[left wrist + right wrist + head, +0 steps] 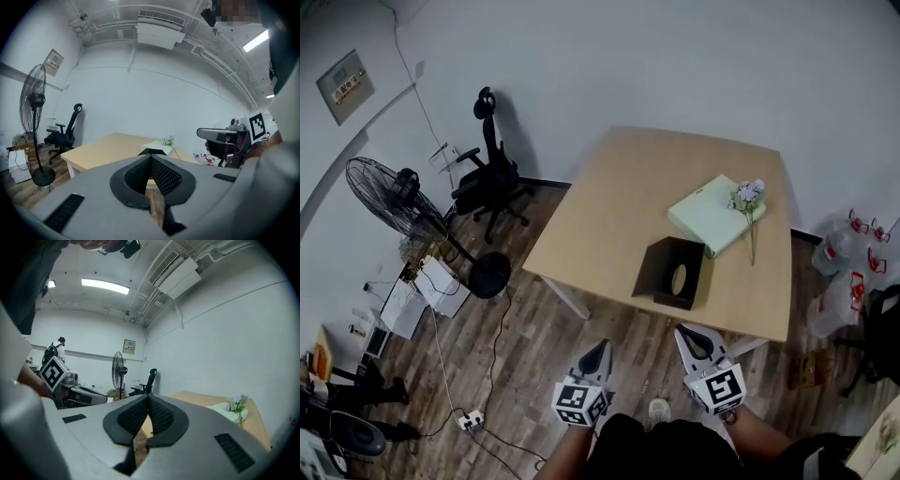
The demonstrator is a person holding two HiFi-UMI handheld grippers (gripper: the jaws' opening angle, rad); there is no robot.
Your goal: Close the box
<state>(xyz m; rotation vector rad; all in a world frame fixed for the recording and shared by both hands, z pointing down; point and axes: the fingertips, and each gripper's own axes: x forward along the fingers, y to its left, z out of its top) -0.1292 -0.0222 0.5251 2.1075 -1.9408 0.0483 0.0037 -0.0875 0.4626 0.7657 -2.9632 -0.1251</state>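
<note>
Head view shows the black box (pixel 673 272) lying open near the surface's (pixel 600 216) front edge, with an unclear pale oval inside. Left tongs (pixel 597 349) and right tongs (pixel 692 334) hover short of it, both closed and empty.

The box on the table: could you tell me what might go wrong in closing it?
The black box sits near the front edge of the table; a push may slide it off. The flowers lie against the green lid and may fall if it is lifted.
</note>
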